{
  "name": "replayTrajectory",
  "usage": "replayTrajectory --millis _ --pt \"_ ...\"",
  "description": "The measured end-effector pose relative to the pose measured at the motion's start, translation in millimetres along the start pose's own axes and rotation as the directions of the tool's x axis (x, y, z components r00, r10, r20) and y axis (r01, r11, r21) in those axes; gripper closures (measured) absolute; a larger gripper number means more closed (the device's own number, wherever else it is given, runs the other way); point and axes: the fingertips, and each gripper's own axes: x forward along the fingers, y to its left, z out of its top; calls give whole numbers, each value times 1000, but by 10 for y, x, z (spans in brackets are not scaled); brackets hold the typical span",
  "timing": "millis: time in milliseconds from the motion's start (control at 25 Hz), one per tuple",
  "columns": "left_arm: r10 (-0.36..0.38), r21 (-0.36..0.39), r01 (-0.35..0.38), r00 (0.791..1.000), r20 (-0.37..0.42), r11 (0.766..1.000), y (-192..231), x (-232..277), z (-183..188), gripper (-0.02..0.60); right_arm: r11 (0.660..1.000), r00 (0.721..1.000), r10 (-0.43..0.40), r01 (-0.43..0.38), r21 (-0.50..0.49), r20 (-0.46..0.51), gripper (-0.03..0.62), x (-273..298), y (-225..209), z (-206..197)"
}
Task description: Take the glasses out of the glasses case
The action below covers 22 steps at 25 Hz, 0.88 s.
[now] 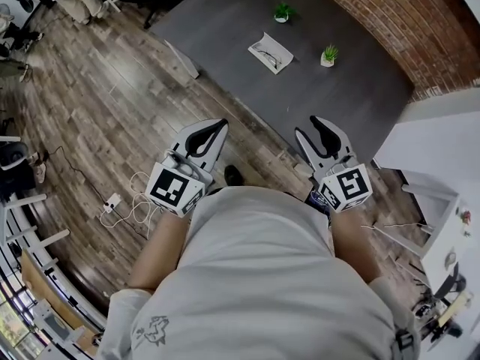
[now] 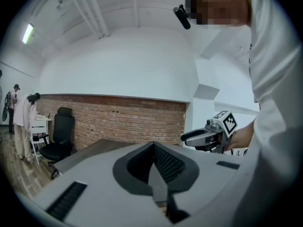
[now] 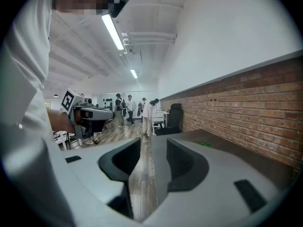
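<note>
The person's white shirt (image 1: 262, 276) filled the near part of the head view, and both tongs were held just in front of it, well apart from the glasses case (image 1: 270, 52). The left tongs (image 1: 219, 126) had their jaws together, with the pads meeting on one line and nothing between them. The right tongs (image 1: 313, 123) had their jaws a little apart. Only the wooden floor (image 1: 112, 103) showed through the narrow gap, so they held nothing. Both tongs pointed toward the case, and each one was held above the floor and short of the tabletop (image 1: 225, 28).

On the floor, far to the left of the case and nearer to the person, lay a white power strip (image 1: 112, 201) with loops of white cable.

The glasses case lay on the dark grey tabletop, about in its middle. It looked open, and the thin dark shape inside was probably the glasses (image 1: 267, 51), but it was too small to tell for sure. One small green plant (image 1: 328, 55) stood just right of the case, and a second plant (image 1: 282, 11) stood beyond the case. A brick wall (image 1: 390, 21) ran along the far right side of the tabletop, behind the case.
</note>
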Motion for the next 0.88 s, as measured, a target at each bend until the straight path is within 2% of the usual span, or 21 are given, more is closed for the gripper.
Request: replayTrajectory --millis 280,440,640,880 --pt "0 -5 0 1000 6 1000 540 -265 -19 571 1000 999 -26 26 -15 -24 414 452 142 71" --pt "26 -17 -26 999 18 1000 798 -377 -46 571 999 999 -44 44 -2 -32 414 605 166 68" --pt "28 -32 -27 999 28 999 919 -364 -53 571 1000 999 -25 25 -10 -44 416 754 194 123" --pt "44 -51 -44 999 2 998 1008 -299 -108 571 1000 999 1 0 6 -54 418 945 105 94"
